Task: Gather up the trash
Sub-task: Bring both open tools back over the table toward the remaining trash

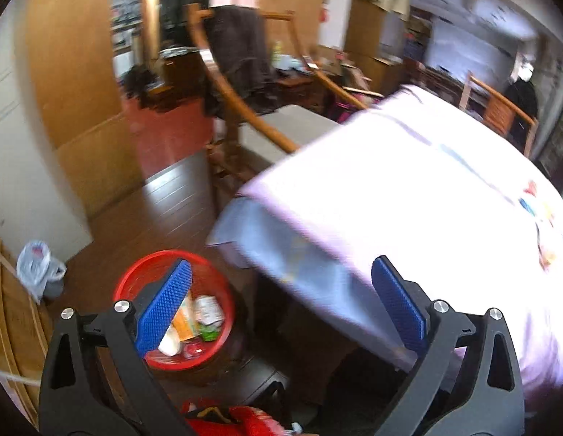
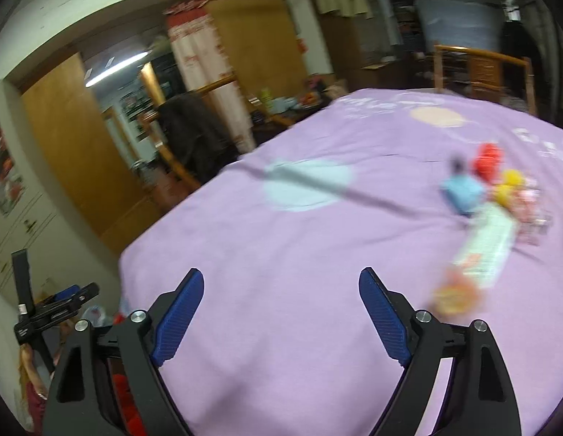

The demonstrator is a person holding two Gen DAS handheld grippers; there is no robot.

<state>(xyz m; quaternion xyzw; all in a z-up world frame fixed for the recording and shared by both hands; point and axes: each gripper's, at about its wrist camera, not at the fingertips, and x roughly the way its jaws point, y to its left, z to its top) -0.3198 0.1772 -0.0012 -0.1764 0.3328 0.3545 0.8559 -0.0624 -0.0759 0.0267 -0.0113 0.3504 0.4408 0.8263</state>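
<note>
The left gripper (image 1: 281, 303) stands wide open with nothing between its blue pads (image 1: 165, 305). It hangs above the corner of a bed (image 1: 408, 189) and a red bin (image 1: 134, 278) that stands on the dark wooden floor (image 1: 143, 214), to the left of the bed. Only the left wrist view shows this bin. Inside it lie some pieces of trash: an orange carton (image 1: 185, 321), a crumpled white wrapper (image 1: 208, 310) and something green (image 1: 210, 334). The left finger covers part of the bin. Farther left on the floor lies a pale plastic bag (image 1: 37, 267), and beyond the bed a dark jacket (image 1: 237, 61) hangs over a wooden rail.

The right gripper (image 2: 281, 314) is also wide open and empty. It is above the purple bedsheet (image 2: 281, 254). Only this view shows the trash still on the bed, at the far right: a red lump (image 2: 488, 158), a light blue packet (image 2: 463, 192), something yellow (image 2: 510, 183), a pink wrapper (image 2: 532, 210), a long pale packet (image 2: 488, 243) and a round orange thing (image 2: 455, 296) nearer to the gripper. All of them are blurred, so I cannot tell what they are exactly. In the left wrist view the same pile is only a few coloured spots at the right edge, and the sheet is washed out by bright light.

At the near left edge of the right wrist view the other gripper is partly seen, cut off by the picture border.
</note>
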